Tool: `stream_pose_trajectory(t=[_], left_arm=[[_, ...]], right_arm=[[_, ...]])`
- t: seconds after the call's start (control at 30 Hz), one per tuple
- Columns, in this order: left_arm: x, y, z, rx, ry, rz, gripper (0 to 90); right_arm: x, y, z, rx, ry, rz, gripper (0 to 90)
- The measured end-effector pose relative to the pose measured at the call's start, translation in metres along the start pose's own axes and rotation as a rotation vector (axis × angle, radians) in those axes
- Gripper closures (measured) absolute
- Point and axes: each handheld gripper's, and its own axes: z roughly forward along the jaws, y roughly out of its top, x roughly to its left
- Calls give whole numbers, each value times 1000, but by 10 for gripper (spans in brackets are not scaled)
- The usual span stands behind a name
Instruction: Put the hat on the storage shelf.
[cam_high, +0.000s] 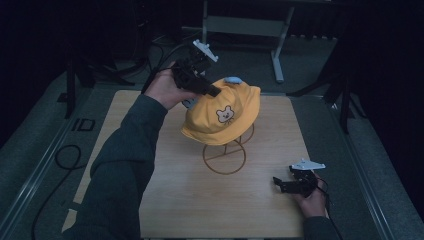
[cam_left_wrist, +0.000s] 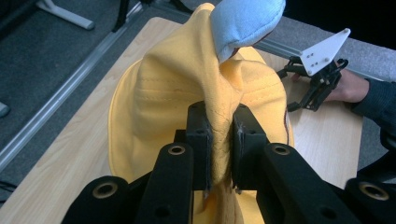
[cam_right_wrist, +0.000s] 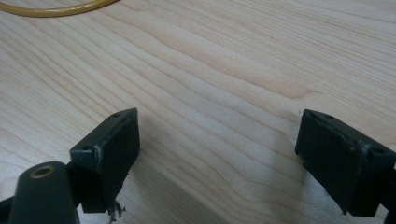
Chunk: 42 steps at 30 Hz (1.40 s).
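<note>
On the light wooden table (cam_high: 190, 200), a yellow fabric bucket hat with a bear patch and pale blue ear (cam_high: 222, 112) sits over an orange wire stand (cam_high: 224, 157). Left gripper (cam_high: 212, 91) jaws are clamped on a fold of the hat's crown. Right gripper (cam_right_wrist: 217, 154) rests on the table near the edge, well apart from the hat, jaws wide apart with nothing between.

The high view is dim, the surroundings nearly black, and light falls from above on the table (cam_high: 190, 200) alone. Both gripper views are brighter (the near black jaws slightly soft), with faint shadows beneath them on the wood.
</note>
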Motion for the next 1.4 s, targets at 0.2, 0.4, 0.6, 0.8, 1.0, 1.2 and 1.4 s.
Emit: stream_pose_trajectory(t=[0.2, 0.4, 0.6, 0.8, 1.0, 1.2, 1.4], left_arm=[[-1, 5, 17, 19, -7, 2, 775], [1, 9, 34, 21, -12, -17, 770], [-3, 12, 49, 38, 10, 2, 752], [-5, 12, 63, 52, 23, 13, 719], [-1, 6, 72, 38, 2, -27, 685], [-2, 3, 73, 35, -13, -49, 594], [-3, 6, 70, 15, 14, -76, 376]], right_arm=[[0, 0, 0, 0, 1, -1, 137], [0, 0, 0, 0, 0, 0, 137], [0, 0, 0, 0, 1, 0, 137], [0, 0, 0, 0, 1, 1, 137], [0, 0, 0, 0, 0, 1, 137], [0, 0, 0, 0, 0, 1, 137], [0, 0, 0, 0, 1, 1, 137]])
